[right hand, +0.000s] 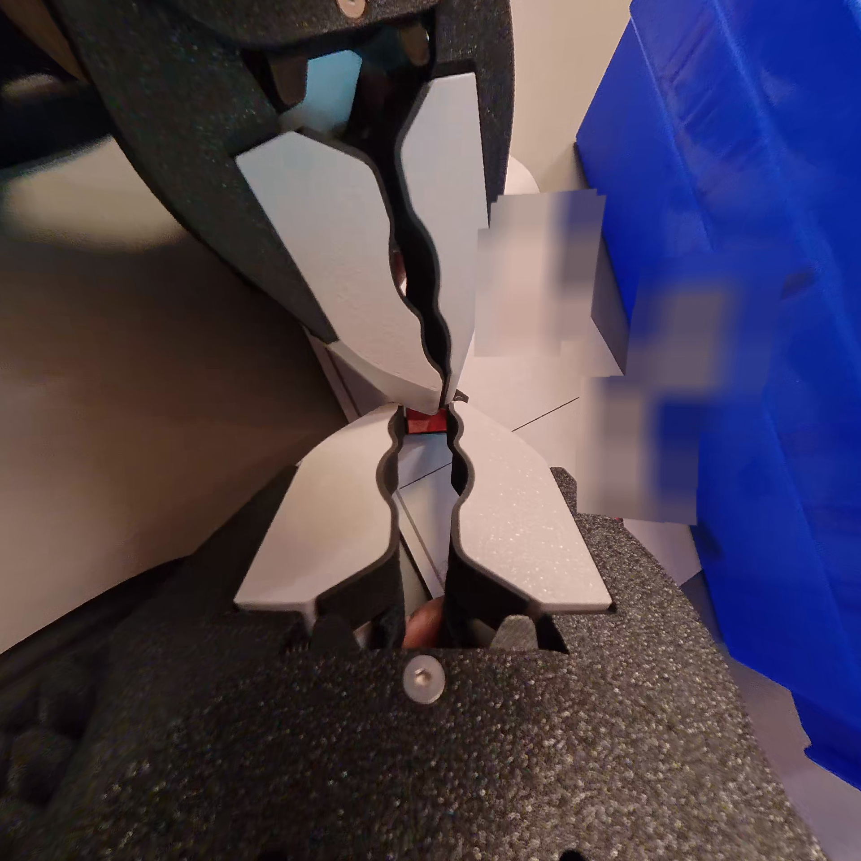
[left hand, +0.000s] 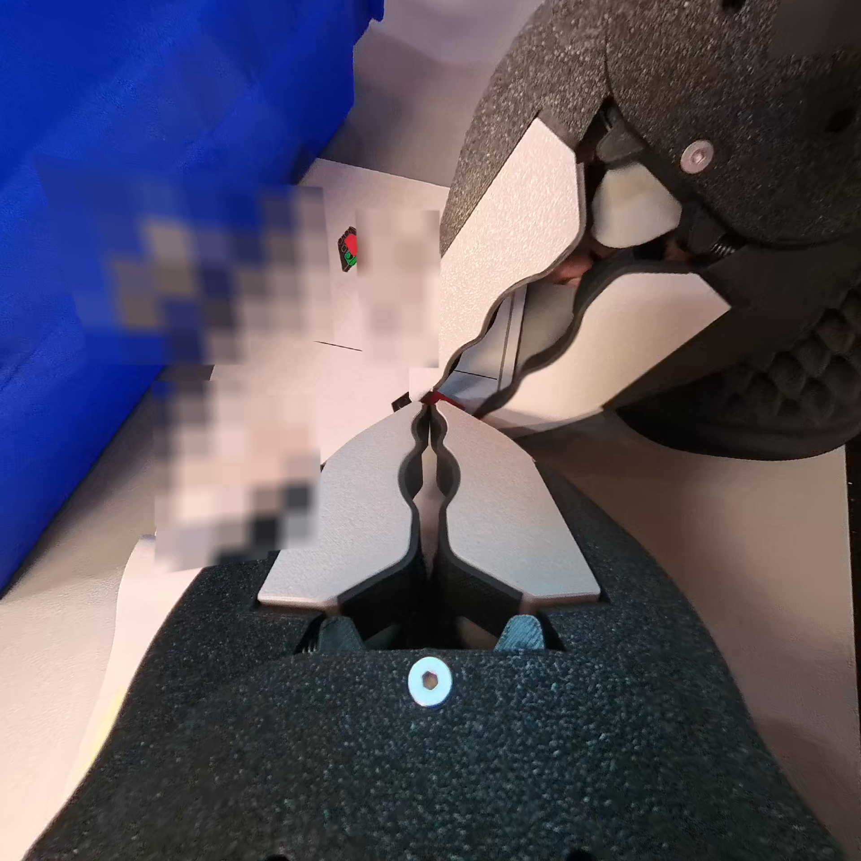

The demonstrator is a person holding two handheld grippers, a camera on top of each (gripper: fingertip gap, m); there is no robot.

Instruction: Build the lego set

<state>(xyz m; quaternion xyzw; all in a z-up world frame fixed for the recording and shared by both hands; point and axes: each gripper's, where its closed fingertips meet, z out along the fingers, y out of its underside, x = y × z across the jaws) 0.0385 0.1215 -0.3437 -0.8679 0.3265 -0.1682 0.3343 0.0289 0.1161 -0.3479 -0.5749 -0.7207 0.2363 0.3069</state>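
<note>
My right gripper [right hand: 425, 416] is shut on a small red brick [right hand: 421, 424], gripping it by its two sides. My left gripper [right hand: 443, 399] comes in from above, tip to tip with it, shut, with its fingertips resting on the brick's top. A small black piece [right hand: 461, 397] sticks out beside those tips and seems pinched in them. In the left wrist view my left gripper [left hand: 427, 409] is shut, with the black piece [left hand: 400, 400] just to its left. The right gripper [left hand: 459, 403] reaches in from the upper right with the red brick [left hand: 440, 398].
A white instruction sheet [left hand: 396, 186] lies on the pale table [left hand: 652, 536] under both grippers and shows a red, green and black model picture [left hand: 348, 247]. A tall blue bin [left hand: 140, 186] stands close by; it also shows at the right of the right wrist view [right hand: 745, 326]. My two grippers' fingertips are within a few centimetres of each other.
</note>
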